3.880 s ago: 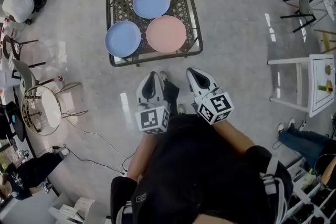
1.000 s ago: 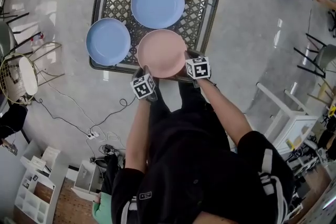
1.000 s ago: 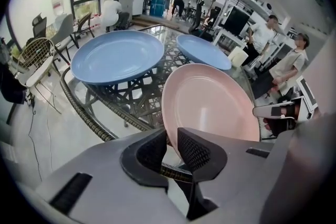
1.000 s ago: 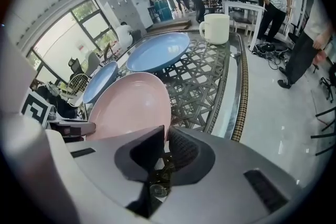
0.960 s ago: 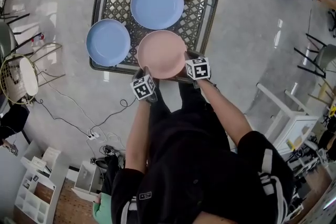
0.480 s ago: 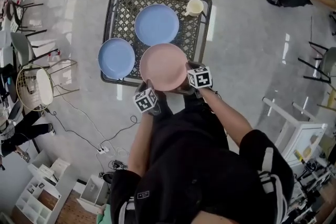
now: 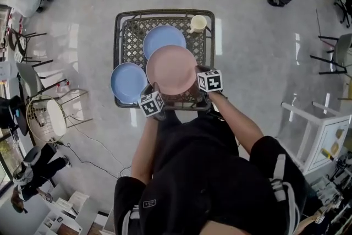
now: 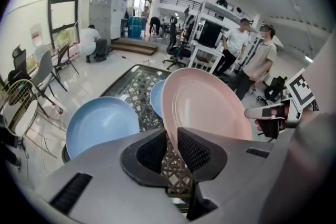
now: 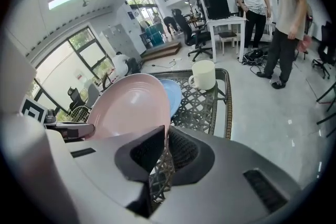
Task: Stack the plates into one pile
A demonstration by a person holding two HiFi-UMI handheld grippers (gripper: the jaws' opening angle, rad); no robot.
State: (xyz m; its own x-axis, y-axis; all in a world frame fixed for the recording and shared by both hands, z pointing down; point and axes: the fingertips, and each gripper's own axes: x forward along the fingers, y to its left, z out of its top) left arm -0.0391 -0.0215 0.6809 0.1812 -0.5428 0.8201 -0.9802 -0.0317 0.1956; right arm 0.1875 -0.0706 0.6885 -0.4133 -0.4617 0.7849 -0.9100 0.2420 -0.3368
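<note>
**Pink plate (image 7: 171, 69) raised off the lattice table (image 7: 118, 25) in a two-gripper hold.**
Nearest the person, the left gripper (image 7: 153, 88) and right gripper (image 7: 197, 72) each pinch the plate's near rim, one on each side, jaws narrowed onto the thin edge. A second ago the plate lay at the table's near edge. It is now in the air and overlaps the far blue plate (image 7: 161, 39), so the pick-up appears done and the carry is under way. Being round, the plate has no long axis: its hollow faces up, roughly level, and the line between the grips runs left to right. The near blue plate (image 7: 128, 83) lies at its left, and the cup (image 7: 198, 23) stands at the far corner.
</note>
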